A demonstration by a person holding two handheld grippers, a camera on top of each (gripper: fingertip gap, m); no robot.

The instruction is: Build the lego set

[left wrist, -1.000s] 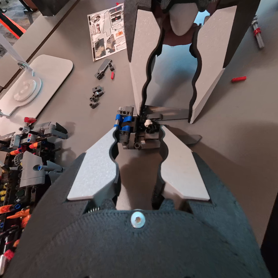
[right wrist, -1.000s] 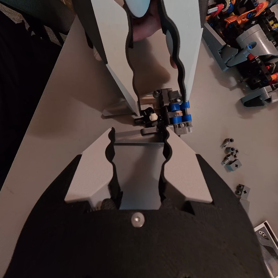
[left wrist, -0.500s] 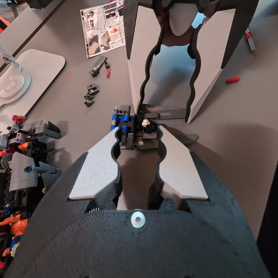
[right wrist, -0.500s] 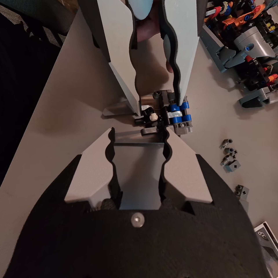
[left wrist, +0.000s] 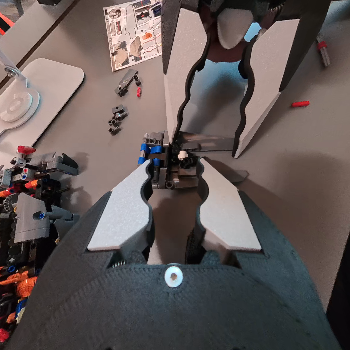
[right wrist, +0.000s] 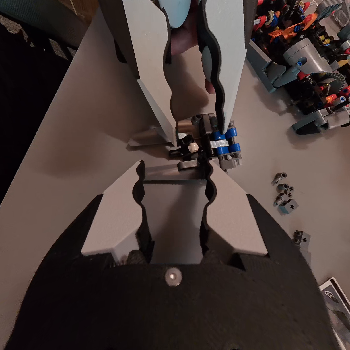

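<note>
Small grey-and-blue lego subassembly (left wrist: 166,162) on table (left wrist: 284,189), dead centre. Left gripper (left wrist: 175,166) half open, fingertips bracketing its dark core, grip unconfirmed. Right gripper (right wrist: 175,166) similarly parted around flat grey panel (right wrist: 174,178), contact unclear. Risk: opposing squeeze popping blue connectors (right wrist: 225,142) or skidding piece. Loose grey pins (left wrist: 116,121) at 10 o'clock, big model (left wrist: 28,208) at 9, sticker sheet (left wrist: 132,34) at 12.
</note>
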